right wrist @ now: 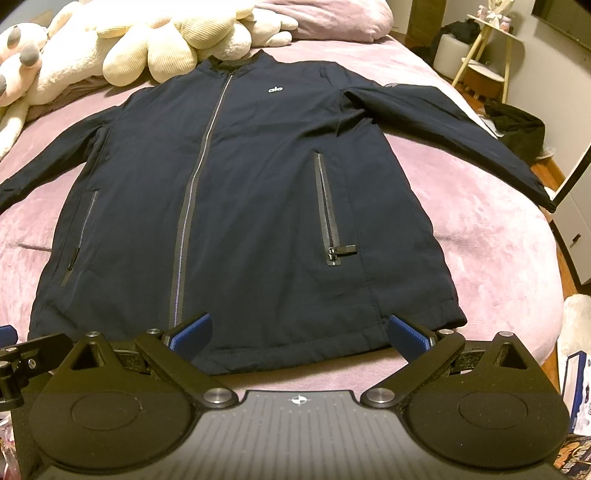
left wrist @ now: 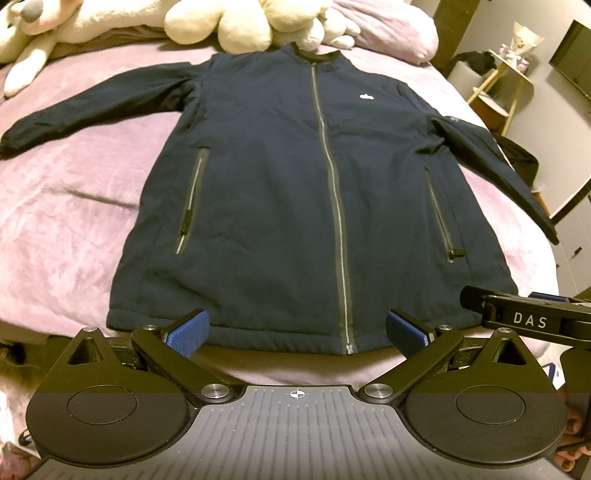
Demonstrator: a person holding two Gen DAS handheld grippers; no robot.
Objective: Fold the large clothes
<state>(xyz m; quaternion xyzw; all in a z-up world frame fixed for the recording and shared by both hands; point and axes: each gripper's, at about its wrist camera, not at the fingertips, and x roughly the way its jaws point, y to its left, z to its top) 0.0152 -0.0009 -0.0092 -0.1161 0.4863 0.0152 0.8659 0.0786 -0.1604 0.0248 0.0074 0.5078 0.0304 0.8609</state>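
Observation:
A dark navy zip-up jacket lies flat and face up on the pink bed cover, zipper closed, collar far from me, both sleeves spread out to the sides. It also shows in the right wrist view. My left gripper is open and empty, hovering at the jacket's hem near the bottom of the main zipper. My right gripper is open and empty at the hem's right part, below the right pocket zipper. The right gripper also shows in the left wrist view at the right edge.
Cream plush toys and a pink pillow lie beyond the collar. The pink bed cover surrounds the jacket. A small stand and dark clothing sit off the bed's right side, where the right sleeve reaches the edge.

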